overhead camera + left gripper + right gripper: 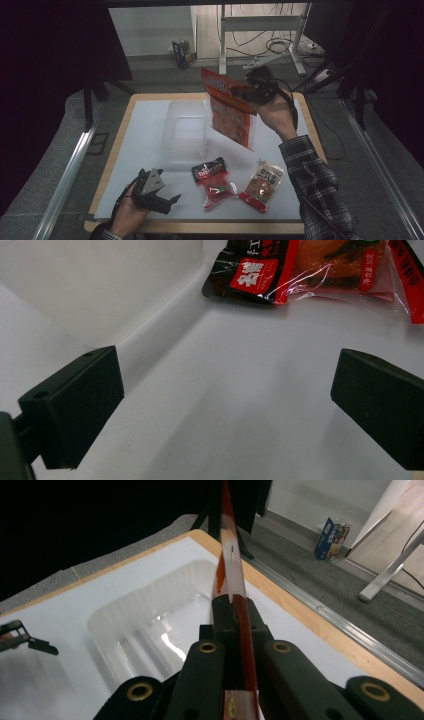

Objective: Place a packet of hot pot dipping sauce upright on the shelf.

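- My right gripper (pixel 243 91) has its fingers clamped on the top edge of the large red snack bag (pixel 231 114), which hangs in the air above the desk (pixel 150 120).
- In the right gripper view I see that red bag (pixel 231 575) edge-on, a thin strip running up from between the closed fingers.
- The bag hangs beside the right-hand end of the clear plastic tub (pixel 186 131), with its lower corner past the tub's rim; from the right gripper view the tub (pixel 150 625) lies below and to the left of the bag.
- My left gripper (pixel 159 196) rests low at the near left of the desk with its fingers (pixel 75 405) wide apart and nothing between them.
- Ahead of the left fingers lies a dark-and-red packet (pixel 300 270), flat on the white surface.
- In the high view that packet (pixel 215 181) sits near the front edge, just beside a pale orange packet (pixel 262 185) to its right; the two are close but apart.
- Both flat packets lie outside the tub, on its near side.
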Demonstrator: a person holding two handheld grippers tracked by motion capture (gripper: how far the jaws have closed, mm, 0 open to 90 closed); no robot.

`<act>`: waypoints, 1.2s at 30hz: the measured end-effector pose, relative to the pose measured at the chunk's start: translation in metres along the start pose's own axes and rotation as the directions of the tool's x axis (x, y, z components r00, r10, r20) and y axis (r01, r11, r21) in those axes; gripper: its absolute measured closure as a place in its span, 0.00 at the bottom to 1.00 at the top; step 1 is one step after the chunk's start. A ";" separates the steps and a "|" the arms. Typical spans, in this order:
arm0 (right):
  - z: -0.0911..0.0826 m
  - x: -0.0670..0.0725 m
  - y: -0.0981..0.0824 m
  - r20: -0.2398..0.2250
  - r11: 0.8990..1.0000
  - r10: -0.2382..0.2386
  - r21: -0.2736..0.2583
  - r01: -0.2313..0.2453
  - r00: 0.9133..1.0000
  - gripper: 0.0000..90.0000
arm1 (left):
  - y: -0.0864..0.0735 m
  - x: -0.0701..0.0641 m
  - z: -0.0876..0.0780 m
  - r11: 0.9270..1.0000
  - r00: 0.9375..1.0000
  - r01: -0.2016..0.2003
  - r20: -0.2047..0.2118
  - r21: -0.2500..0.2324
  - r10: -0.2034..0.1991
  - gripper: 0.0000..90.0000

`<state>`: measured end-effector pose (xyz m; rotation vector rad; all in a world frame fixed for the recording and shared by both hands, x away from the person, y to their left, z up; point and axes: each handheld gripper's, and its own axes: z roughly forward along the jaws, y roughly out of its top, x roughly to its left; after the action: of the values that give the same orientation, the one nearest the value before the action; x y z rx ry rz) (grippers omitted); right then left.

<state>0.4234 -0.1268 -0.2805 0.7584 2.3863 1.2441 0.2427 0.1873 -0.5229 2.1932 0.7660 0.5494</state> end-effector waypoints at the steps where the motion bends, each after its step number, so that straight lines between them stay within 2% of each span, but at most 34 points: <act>1: 0.001 0.001 0.003 -0.002 1.000 0.002 -0.005 -0.002 1.000 0.99 | 0.000 0.000 0.000 1.000 1.000 0.000 0.000 0.001 0.000 0.01; 6: 0.007 0.002 0.018 -0.007 0.999 0.019 -0.029 -0.019 1.000 0.99 | 0.000 0.000 0.000 1.000 1.000 -0.003 -0.003 0.002 0.003 0.01; 10: 0.017 0.004 0.028 -0.001 0.999 0.030 -0.034 -0.030 1.000 0.99 | 0.000 0.001 -0.001 1.000 1.000 0.014 -0.003 -0.014 -0.014 0.00; 13: 0.027 0.005 0.035 0.002 0.999 0.036 -0.035 -0.036 0.999 0.99 | 0.000 0.003 -0.004 0.998 0.999 0.041 0.004 -0.038 -0.041 0.00; 16: 0.038 0.008 0.041 0.002 0.999 0.040 -0.033 -0.040 0.999 0.99 | -0.001 0.004 -0.005 0.997 0.998 0.061 0.005 -0.051 -0.061 0.00; 22: 0.064 0.012 0.051 0.007 0.998 0.053 -0.037 -0.053 0.999 0.99 | -0.001 0.004 -0.006 0.996 0.998 0.062 0.003 -0.057 -0.062 0.00; 29: 0.094 0.018 0.060 0.006 0.995 0.094 -0.046 -0.094 0.996 0.99 | -0.001 0.007 -0.008 0.993 0.996 0.087 -0.010 -0.079 -0.088 0.00; 36: 0.124 0.026 0.065 -0.009 0.990 0.129 -0.059 -0.129 0.992 0.99 | -0.001 0.006 -0.008 0.994 0.997 0.080 -0.012 -0.076 -0.082 0.00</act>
<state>0.4866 -0.0005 -0.2970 0.9043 2.3256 1.3626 0.2426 0.1961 -0.5178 2.0815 0.8255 0.5461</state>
